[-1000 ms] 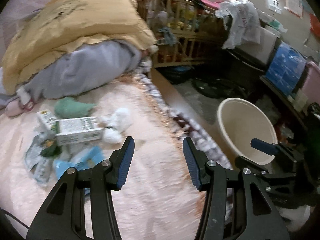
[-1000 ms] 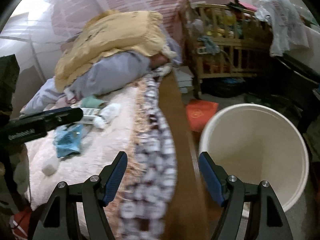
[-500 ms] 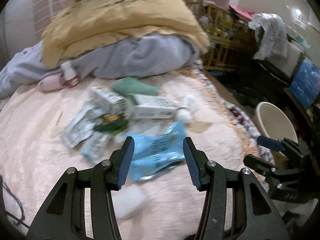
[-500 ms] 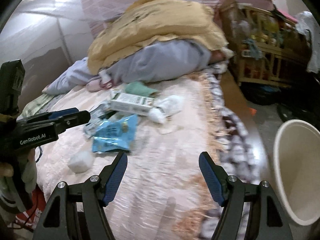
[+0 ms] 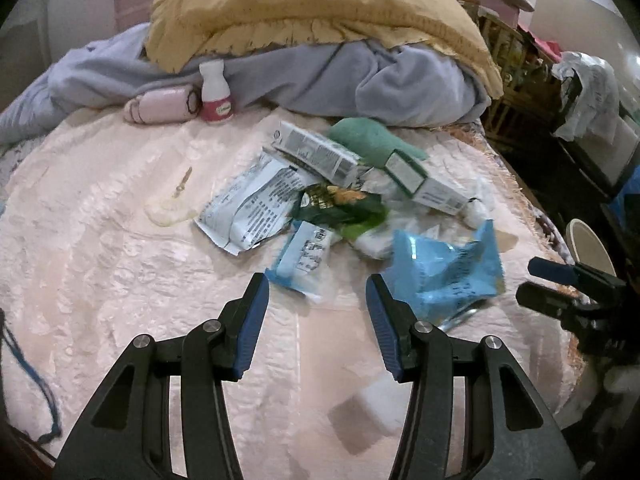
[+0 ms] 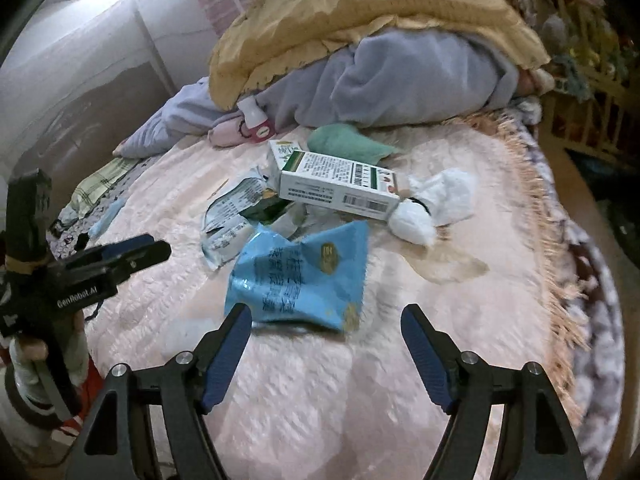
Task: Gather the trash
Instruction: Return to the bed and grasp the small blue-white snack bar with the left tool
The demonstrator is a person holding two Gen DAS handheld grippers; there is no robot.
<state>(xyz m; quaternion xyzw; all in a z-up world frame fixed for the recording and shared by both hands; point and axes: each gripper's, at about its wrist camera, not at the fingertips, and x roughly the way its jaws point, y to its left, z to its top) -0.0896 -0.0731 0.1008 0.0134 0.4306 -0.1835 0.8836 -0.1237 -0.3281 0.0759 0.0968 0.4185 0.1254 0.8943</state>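
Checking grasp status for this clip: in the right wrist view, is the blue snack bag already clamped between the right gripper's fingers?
No. The blue snack bag lies flat on the pink bedspread ahead of the right gripper, whose opening jaws hold nothing.

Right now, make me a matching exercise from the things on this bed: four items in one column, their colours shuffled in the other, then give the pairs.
Things:
1. snack bag
2. cloth
3. blanket
4. small bottle's label

Colours:
A. mustard yellow
B. light blue
C. magenta
D. green

Pairs: 1-B, 2-D, 3-A, 4-C
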